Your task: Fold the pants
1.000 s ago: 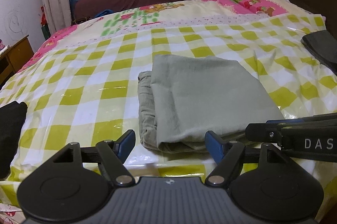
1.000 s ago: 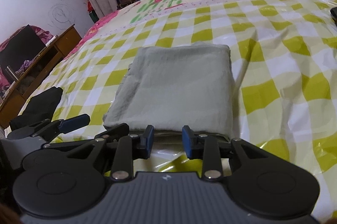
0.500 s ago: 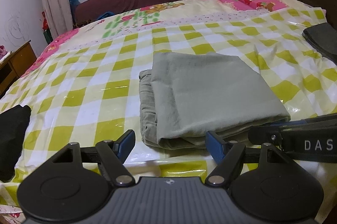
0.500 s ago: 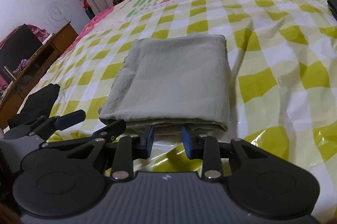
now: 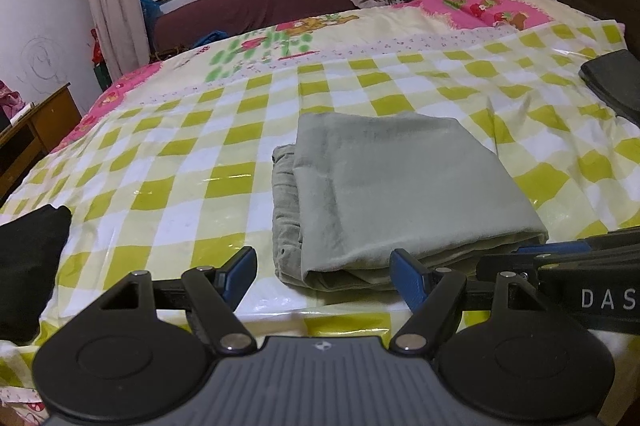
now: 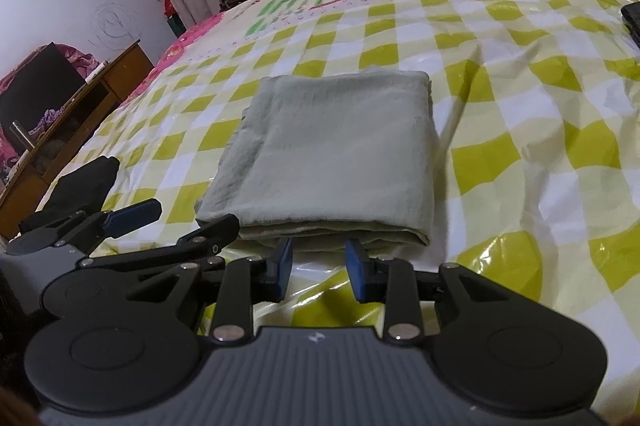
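Note:
The grey-green pants (image 5: 396,190) lie folded into a flat rectangle on the yellow-checked plastic sheet (image 5: 168,186) of the bed; they also show in the right wrist view (image 6: 332,150). My left gripper (image 5: 324,272) is open and empty, just short of the stack's near edge. My right gripper (image 6: 318,268) is open with a narrower gap and empty, close to the near edge of the pants (image 6: 332,150). The right gripper shows at the right of the left wrist view (image 5: 560,254), and the left gripper at the left of the right wrist view (image 6: 128,214).
A black garment (image 5: 28,258) lies at the near left of the bed, also in the right wrist view (image 6: 80,186). A dark folded item (image 5: 616,82) lies at the far right. A wooden cabinet (image 6: 80,106) stands left of the bed.
Both grippers have drawn back and risen a little from the folded pants. The pants lie still. The jaw gaps look the same.

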Demonstrator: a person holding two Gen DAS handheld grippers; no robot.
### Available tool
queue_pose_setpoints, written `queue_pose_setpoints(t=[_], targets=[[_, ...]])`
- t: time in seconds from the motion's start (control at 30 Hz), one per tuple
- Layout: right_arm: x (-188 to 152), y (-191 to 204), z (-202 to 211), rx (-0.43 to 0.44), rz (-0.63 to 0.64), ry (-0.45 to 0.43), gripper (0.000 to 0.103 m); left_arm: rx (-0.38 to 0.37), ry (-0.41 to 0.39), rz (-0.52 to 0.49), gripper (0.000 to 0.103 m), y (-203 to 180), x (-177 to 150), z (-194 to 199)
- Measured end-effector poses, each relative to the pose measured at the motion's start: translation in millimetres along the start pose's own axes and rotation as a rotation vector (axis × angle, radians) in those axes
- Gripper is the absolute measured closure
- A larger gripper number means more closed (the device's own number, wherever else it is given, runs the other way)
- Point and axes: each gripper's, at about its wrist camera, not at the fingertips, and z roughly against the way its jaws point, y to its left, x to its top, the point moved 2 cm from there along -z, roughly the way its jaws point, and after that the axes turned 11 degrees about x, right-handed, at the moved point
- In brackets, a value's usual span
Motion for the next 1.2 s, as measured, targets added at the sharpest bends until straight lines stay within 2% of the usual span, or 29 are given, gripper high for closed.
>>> queue_pose_setpoints(t=[0.3, 0.57, 0.63, 0.8, 0.97, 1.2], targets=[[2, 5, 5, 0.062, 0.006, -0.009, 0.071, 0.094, -0.032, -0.042, 0.017, 4, 5, 18], [8, 5, 19, 0.106, -0.024, -0.082, 0.071, 0.137, -0.044, -0.056, 0.017, 2, 16, 34], [8, 4, 20, 0.102, -0.025, -0.089, 0.071, 0.130, -0.035, -0.038, 0.017, 2, 21, 34], [6, -6, 17, 0.057, -0.038, -0.092, 0.071, 0.100, -0.073, -0.038, 0.016, -7, 19, 26], [4, -13, 4, 0.028, -0.066, -0.069, 0.071, 0.035, -0.017, -0.017, 0.016, -7, 16, 3], [-1, -16, -5, 0.027, -0.063, -0.047, 0.071, 0.015, 0.029, 0.006, 0.015, -6, 7, -10]])
